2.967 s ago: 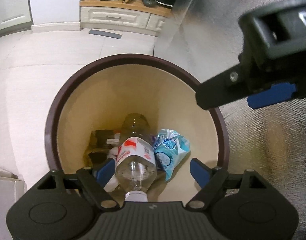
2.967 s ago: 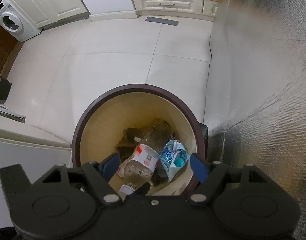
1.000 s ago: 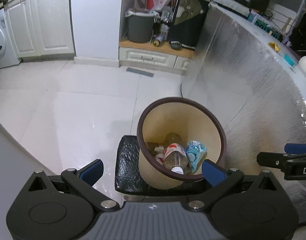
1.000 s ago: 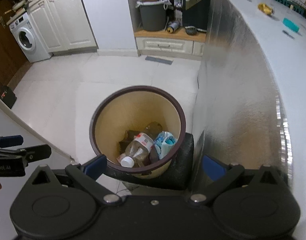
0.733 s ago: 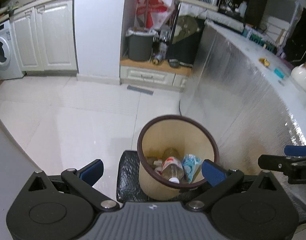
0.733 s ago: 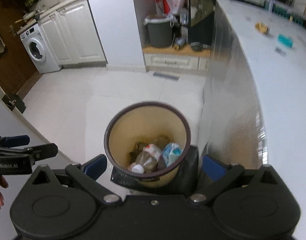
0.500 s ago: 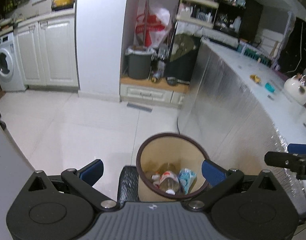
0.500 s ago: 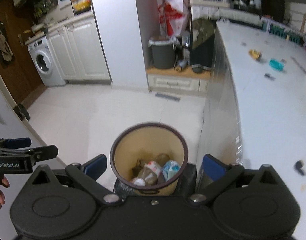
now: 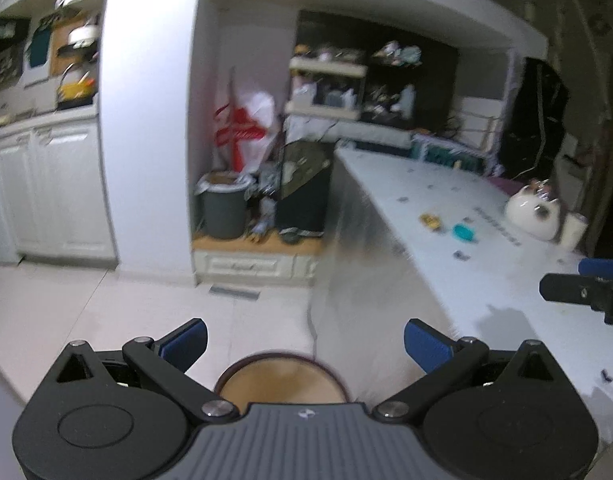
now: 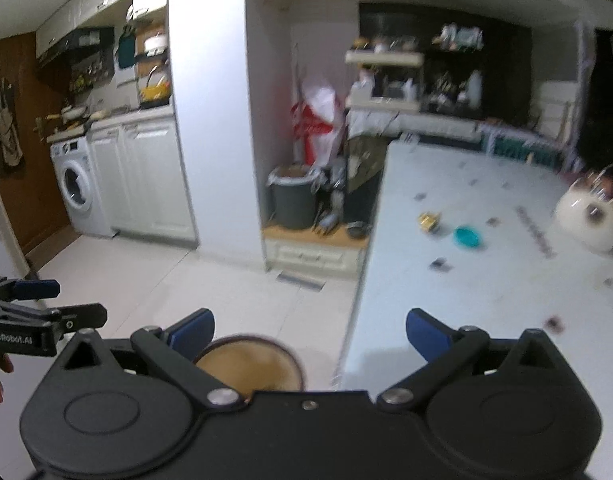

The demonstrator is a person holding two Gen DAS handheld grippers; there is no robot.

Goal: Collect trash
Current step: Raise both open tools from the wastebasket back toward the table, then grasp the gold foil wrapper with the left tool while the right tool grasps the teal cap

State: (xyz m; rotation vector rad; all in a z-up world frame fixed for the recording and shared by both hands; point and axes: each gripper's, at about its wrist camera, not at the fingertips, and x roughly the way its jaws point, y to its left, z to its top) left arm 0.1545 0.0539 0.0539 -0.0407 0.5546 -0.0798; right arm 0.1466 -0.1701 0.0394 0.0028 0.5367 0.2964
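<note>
Both hand-held grippers are raised above the kitchen floor with nothing between their blue pads: the left hand-held gripper (image 9: pixel 305 342) spread wide, the right hand-held gripper (image 10: pixel 310 334) likewise spread and empty. Just below them, at the foot of the foil-faced bench (image 10: pixel 486 280), stands the brown-rimmed waste bin (image 10: pixel 248 362), only its far rim and pale inner wall showing; its contents cannot be seen from here.

Loose bits lie well apart on the bench top: a yellow crumpled scrap (image 10: pixel 428 220), a teal lid-like piece (image 10: pixel 467 237) just beside it, a small dark scrap (image 10: pixel 439 264) nearer the edge, and another dark scrap (image 10: pixel 553 323) close to the right hand-held gripper. A white kettle (image 10: pixel 590 216) stands further back on the right.

Risks, as judged from this view: both pictures are smeared by motion, so a reach begun now could miss the small, flat scraps or nudge them over the bench edge to the floor, away from the bin. Thin pieces may slip from the pads on pinching. A sweep toward the teal piece could also brush the kettle. The bin sits low and close to the bench face, so anything released too early would likely land beside it.
</note>
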